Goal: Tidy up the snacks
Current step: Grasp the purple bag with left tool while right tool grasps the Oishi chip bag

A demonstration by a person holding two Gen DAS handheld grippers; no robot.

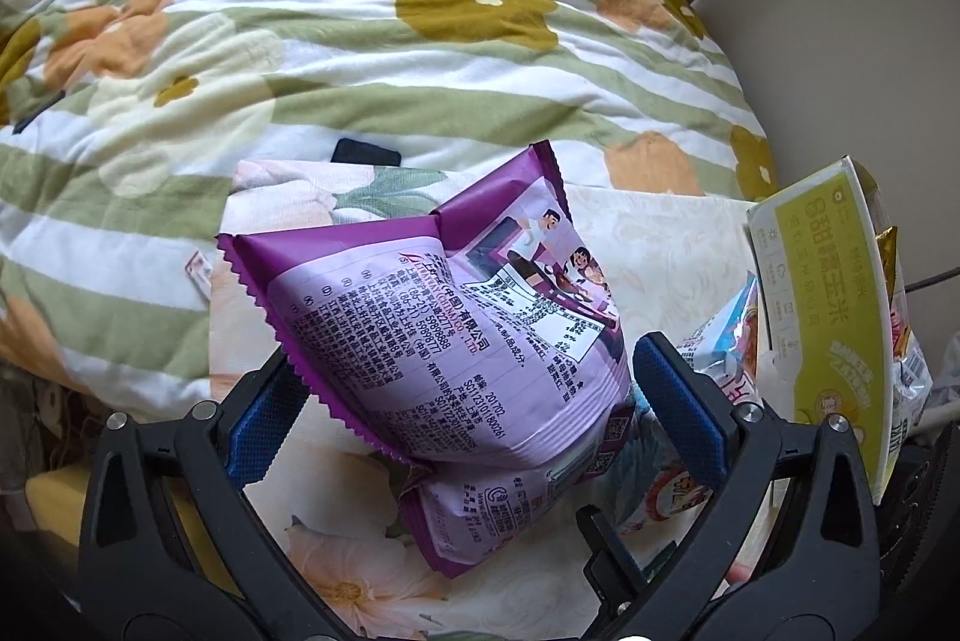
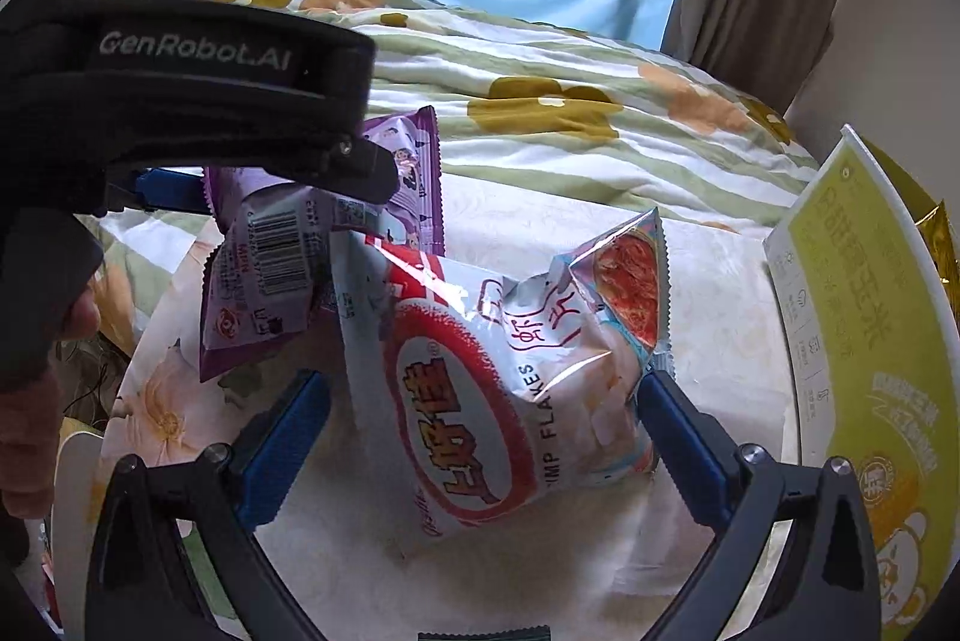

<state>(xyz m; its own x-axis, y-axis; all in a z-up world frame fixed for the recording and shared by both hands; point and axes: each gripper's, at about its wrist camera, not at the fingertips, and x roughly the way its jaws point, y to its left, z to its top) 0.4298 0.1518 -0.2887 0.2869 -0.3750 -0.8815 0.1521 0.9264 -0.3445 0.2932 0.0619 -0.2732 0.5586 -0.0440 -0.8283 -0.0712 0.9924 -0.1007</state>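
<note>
2 grippers, 2 bags, both jaw sets spread wide, nothing clamped.

1. Left gripper (image 1: 474,401): jaws released, straddling the purple bag (image 1: 462,341). Blue pads stand at either side of it; whether either pad touches the film, can't tell. Bag puffed, back panel w/ print facing up, crimped end pointing away toward the bedding. A 2nd purple pack (image 1: 480,515) lies under it, nearer the camera.

2. Right gripper (image 2: 480,419): jaws released, around the shrimp flakes bag (image 2: 498,383), white w/ red ring logo. Right pad looks to be against the bag's edge; left pad clearly apart from it. Bag lies on the floral cloth (image 2: 720,293), its far-left corner overlapping the purple bag.

3. Yellow-green box (image 2: 864,341): stands at the far right edge of the cloth, open top, gold and other wrappers already poking out of it. Likely the collecting bin.

4. Striped flower quilt (image 1: 360,41) behind, window curtain beyond.

Step in hand, by my read: pre-grasp on both bags, neither lifted.

Next move needs: close each jaw gently on the bag body (air-filled, crushable contents, slippery film), lift, carry right to the box. Purple bag rests on the 2nd pack, so it may shift on closing.
</note>
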